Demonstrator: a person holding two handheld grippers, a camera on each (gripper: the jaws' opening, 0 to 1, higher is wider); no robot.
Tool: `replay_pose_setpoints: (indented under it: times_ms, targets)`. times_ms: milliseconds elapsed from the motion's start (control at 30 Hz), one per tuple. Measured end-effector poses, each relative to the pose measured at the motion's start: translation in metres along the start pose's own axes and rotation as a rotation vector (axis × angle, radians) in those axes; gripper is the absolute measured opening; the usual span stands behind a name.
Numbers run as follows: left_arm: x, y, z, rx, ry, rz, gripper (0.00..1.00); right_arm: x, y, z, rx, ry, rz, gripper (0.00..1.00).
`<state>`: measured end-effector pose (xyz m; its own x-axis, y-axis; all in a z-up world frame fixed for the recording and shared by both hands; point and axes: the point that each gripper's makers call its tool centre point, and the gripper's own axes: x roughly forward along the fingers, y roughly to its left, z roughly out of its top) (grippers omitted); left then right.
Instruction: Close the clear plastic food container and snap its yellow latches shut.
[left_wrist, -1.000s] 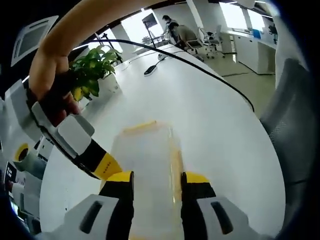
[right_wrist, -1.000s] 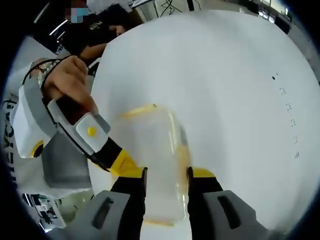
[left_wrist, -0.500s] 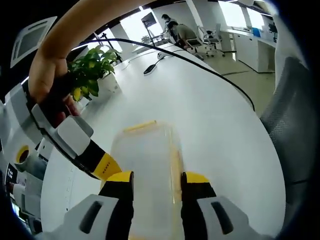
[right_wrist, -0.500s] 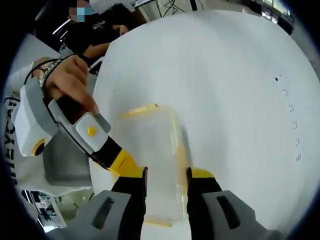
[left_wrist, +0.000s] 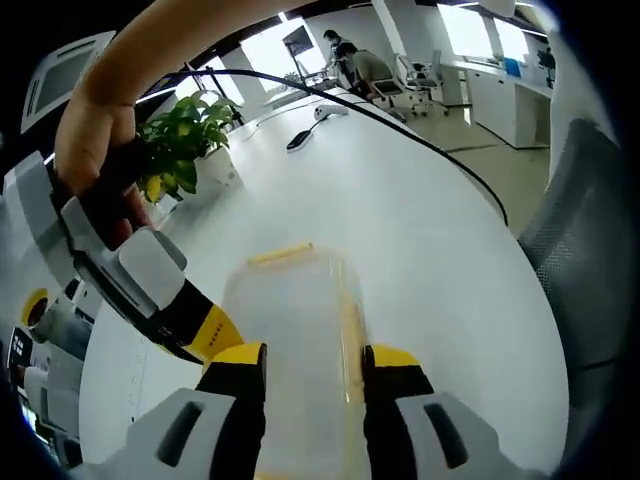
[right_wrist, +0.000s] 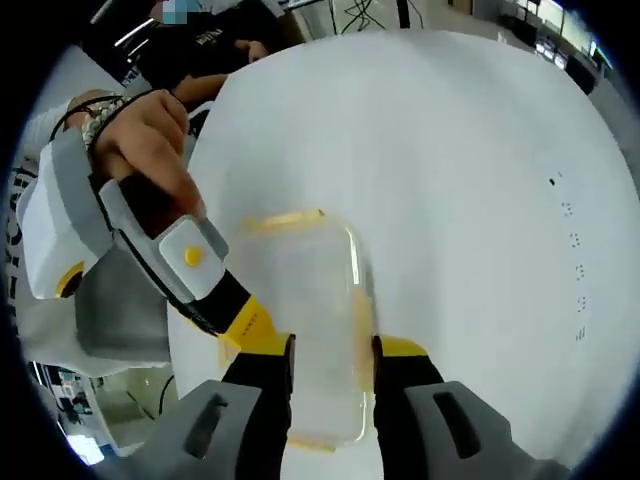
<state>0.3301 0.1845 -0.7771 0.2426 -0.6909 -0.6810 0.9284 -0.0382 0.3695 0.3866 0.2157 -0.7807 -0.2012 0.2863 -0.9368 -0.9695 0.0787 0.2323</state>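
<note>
The clear plastic container (left_wrist: 295, 310) lies flat on the white table (left_wrist: 420, 230), its lid down. A yellow latch (left_wrist: 280, 253) runs along its far end and another along its right side (left_wrist: 350, 335). My left gripper (left_wrist: 312, 368) has its yellow-tipped jaws close on either side of the container's near end. The right gripper's yellow tip (left_wrist: 213, 331), held by a hand (left_wrist: 95, 150), touches the container's left edge. In the right gripper view, my right gripper (right_wrist: 330, 358) straddles the container (right_wrist: 300, 290) the same way, and the left gripper's tip (right_wrist: 250, 325) sits at its left edge.
A potted plant (left_wrist: 185, 140) stands at the table's far left. A black cable (left_wrist: 400, 130) runs across the table. A grey chair (left_wrist: 590, 250) is by the right edge. A person's dark torso (right_wrist: 215, 45) is beyond the table (right_wrist: 470, 160).
Almost nothing: both grippers stay on the container, which has not moved. The views and the hand at the left have shifted slightly.
</note>
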Motion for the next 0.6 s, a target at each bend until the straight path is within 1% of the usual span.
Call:
replay_pose_setpoints:
  times_ms: [133, 200, 267, 333, 433, 500, 567, 600]
  targets:
    - [-0.001, 0.001, 0.001, -0.019, -0.006, -0.004, 0.32, 0.000, 0.001, 0.002, -0.011, -0.009, -0.021, 0.28]
    - [-0.001, -0.001, 0.002, -0.041, -0.009, -0.013, 0.33, -0.001, 0.000, 0.002, -0.010, -0.012, -0.032, 0.28]
    - [-0.002, -0.001, 0.000, -0.039, 0.007, -0.009, 0.34, -0.002, 0.000, 0.002, -0.009, -0.017, -0.043, 0.28]
    - [-0.003, -0.001, -0.001, -0.038, 0.006, -0.008, 0.35, -0.003, -0.004, 0.001, -0.005, -0.020, -0.070, 0.31]
    - [-0.005, -0.001, -0.003, -0.058, 0.017, -0.011, 0.39, -0.005, -0.004, -0.001, -0.020, -0.018, -0.085, 0.30]
    - [-0.008, 0.000, -0.005, -0.051, 0.021, -0.006, 0.39, -0.007, -0.007, -0.003, -0.022, -0.015, -0.105, 0.32]
    - [-0.011, 0.002, -0.006, -0.061, 0.028, -0.004, 0.41, -0.010, -0.008, -0.003, -0.019, -0.027, -0.114, 0.32]
    - [-0.012, 0.001, -0.007, -0.079, 0.026, -0.008, 0.41, -0.013, -0.008, -0.003, -0.013, -0.038, -0.117, 0.32]
